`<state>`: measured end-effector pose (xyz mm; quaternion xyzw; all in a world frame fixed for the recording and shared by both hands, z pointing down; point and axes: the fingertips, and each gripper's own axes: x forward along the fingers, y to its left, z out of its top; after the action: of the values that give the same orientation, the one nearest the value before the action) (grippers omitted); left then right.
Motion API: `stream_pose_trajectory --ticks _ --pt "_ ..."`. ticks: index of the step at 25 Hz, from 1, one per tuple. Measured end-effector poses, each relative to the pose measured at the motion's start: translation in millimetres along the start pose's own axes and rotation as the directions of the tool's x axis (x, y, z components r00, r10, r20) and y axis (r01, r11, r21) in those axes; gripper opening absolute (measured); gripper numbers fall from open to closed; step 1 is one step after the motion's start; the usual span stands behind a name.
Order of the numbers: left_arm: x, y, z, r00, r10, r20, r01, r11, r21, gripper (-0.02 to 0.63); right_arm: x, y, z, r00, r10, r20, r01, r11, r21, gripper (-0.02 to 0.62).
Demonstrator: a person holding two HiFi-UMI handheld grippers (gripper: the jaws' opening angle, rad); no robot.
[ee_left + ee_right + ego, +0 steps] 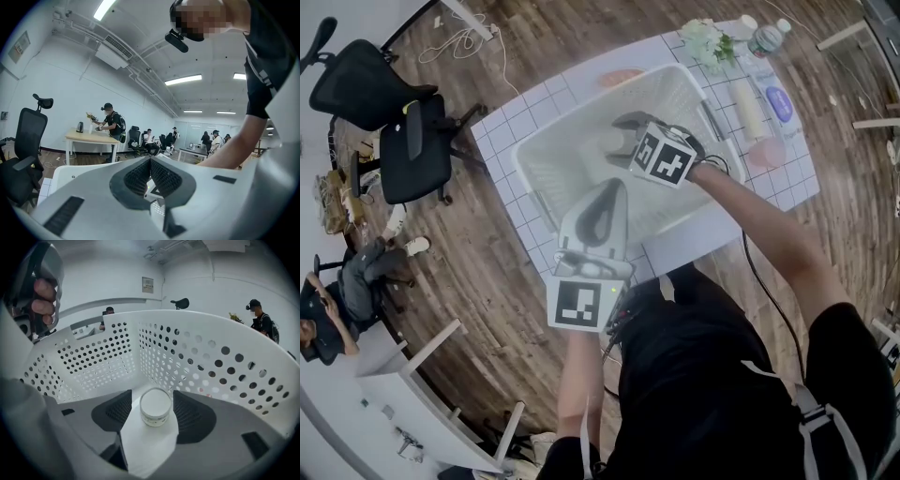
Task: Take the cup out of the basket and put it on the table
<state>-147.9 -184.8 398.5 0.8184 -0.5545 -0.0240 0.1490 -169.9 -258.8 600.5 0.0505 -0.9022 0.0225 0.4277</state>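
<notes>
right gripper view, cup [155, 407] upright in basket [211, 362]

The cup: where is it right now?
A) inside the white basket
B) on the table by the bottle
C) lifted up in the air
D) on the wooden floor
A: the right gripper view shows the cup standing on the bottom of the white basket, between the open jaws of the right hand-held gripper.

Bottle [766, 39], white flowers [705, 37], black office chairs [414, 150], seated person [366, 272]
</notes>
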Motion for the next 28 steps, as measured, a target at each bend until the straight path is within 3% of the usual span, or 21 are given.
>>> stream_pose_trajectory --ticks 8,13,22,28 --pt "-1 4 -7 0.999 -0.002 -0.033 0.004 0.998 0.055 0.009 18 -5 -12 0.999 0.009 -0.046 -0.009 1.0 -0.002 0.276" --pt "-2 5 -4 1.0 0.011 -0.009 -0.011 0.999 0.042 0.009 25 -6 -18 0.998 -0.002 -0.069 0.001 1.0 -0.012 0.273" --pt "-4 3 -3 1.0 0.007 -0.009 -0.006 0.998 0.06 0.009 12 -8 -10 0.999 -0.011 -0.039 0.011 1.0 -0.001 0.27" --pt "-10 5 -15 0.998 0.023 -0.054 -0.02 0.997 0.069 0.009 -9 2 2 1.0 0.005 -0.018 -0.006 0.999 -0.04 0.268"
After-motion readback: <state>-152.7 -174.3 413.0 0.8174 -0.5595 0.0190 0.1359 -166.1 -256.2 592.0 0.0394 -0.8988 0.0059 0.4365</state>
